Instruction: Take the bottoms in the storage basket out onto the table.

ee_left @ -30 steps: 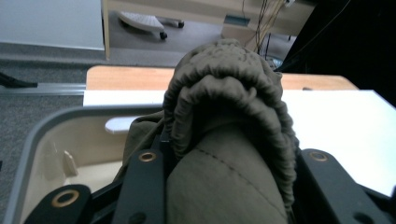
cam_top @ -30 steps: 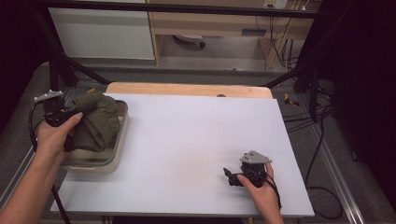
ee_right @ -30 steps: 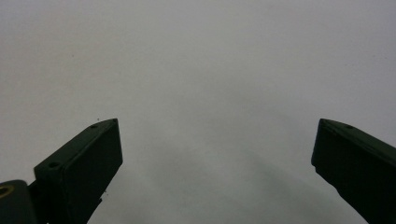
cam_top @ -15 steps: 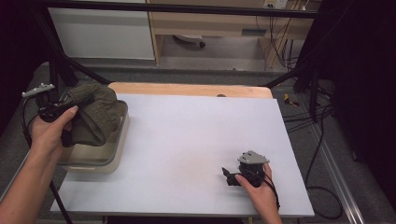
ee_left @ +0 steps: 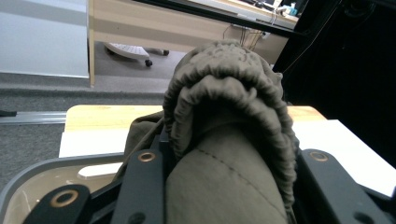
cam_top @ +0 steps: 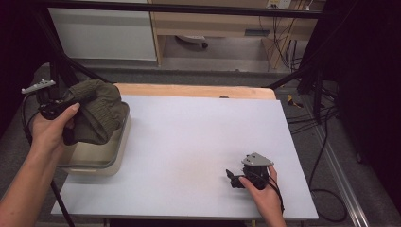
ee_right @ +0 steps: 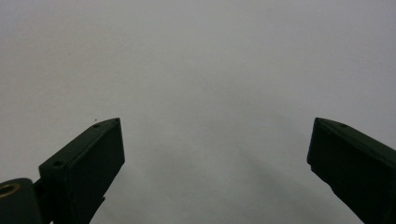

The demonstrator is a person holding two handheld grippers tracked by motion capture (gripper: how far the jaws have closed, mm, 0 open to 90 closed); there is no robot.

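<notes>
Hanging olive garment [cam_top: 97, 113] over tub rim [cam_top: 120, 142], left tool [cam_top: 64, 111] clamped.

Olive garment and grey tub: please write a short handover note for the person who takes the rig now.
Left gripper: shut on the olive garment, a thick bunch of cloth between its jaws, held above the grey tub at the table's left edge.
Right gripper: open, holding nothing, resting low over the white table top near the front right.
Done: garment gripped and mostly raised; its lower part hangs at the tub's rim.
Left, probably: bring the garment clear of the tub and lay it on the table top, with the right gripper free to help.
</notes>
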